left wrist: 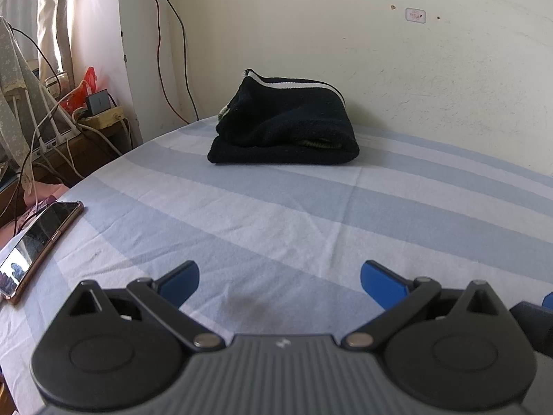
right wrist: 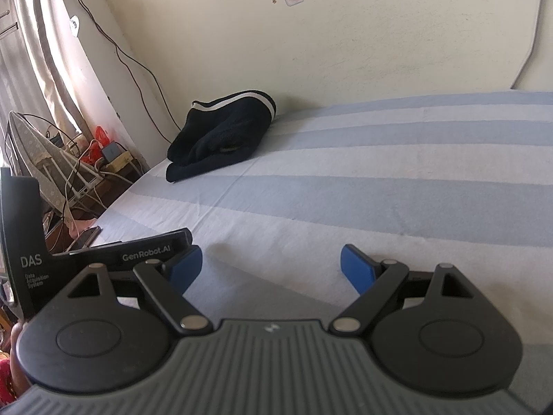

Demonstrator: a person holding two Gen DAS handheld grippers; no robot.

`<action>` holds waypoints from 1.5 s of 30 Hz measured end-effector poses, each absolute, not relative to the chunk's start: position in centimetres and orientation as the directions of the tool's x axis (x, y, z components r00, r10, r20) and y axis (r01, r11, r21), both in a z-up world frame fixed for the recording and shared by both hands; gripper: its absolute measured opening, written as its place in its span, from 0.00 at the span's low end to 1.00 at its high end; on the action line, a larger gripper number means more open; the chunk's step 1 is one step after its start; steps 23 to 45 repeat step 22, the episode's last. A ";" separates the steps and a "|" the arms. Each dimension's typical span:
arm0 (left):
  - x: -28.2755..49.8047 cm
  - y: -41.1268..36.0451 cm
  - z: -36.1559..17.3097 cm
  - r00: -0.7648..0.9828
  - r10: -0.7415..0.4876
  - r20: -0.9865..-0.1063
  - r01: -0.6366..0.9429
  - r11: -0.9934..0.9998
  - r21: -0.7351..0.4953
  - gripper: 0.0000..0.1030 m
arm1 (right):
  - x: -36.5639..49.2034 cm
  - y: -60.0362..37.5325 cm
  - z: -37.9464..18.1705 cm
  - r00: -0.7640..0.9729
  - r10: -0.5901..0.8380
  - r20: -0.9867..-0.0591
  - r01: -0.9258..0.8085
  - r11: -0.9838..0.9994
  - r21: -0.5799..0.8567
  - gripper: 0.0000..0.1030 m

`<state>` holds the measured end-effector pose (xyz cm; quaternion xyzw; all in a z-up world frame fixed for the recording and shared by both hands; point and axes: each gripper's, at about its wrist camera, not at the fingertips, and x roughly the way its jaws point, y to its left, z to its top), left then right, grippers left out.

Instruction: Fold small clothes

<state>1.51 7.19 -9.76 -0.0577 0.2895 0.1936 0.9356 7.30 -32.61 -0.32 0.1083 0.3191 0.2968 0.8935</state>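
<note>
A folded black garment with a white stripe along its top edge lies on the far side of the bed, close to the wall. The right wrist view shows the same garment at the bed's far left corner. My left gripper hovers low over the striped sheet, well short of the garment, jaws open and empty. My right gripper is likewise open above bare sheet with nothing between its blue fingers. The left gripper's black body shows at the left of the right wrist view.
The bed carries a blue and white striped sheet. A phone lies at its left edge. Beyond that edge stand a low table with a power strip, tangled cables and a fabric-covered stand. Wires hang down the wall.
</note>
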 end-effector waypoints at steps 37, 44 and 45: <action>1.4 6.8 -9.6 0.769 0.332 -0.546 -0.378 0.925 0.029 1.00 | 7.3 -32.6 -0.3 0.620 0.600 -0.506 -0.461 0.800 0.383 0.87; 1.4 6.8 -9.6 0.769 0.332 -0.546 -0.378 0.925 0.029 1.00 | 7.3 -32.6 -0.3 0.620 0.600 -0.506 -0.461 0.800 0.383 0.87; 1.4 6.8 -9.6 0.769 0.332 -0.546 -0.378 0.925 0.029 1.00 | 7.3 -32.6 -0.3 0.620 0.600 -0.506 -0.461 0.800 0.383 0.87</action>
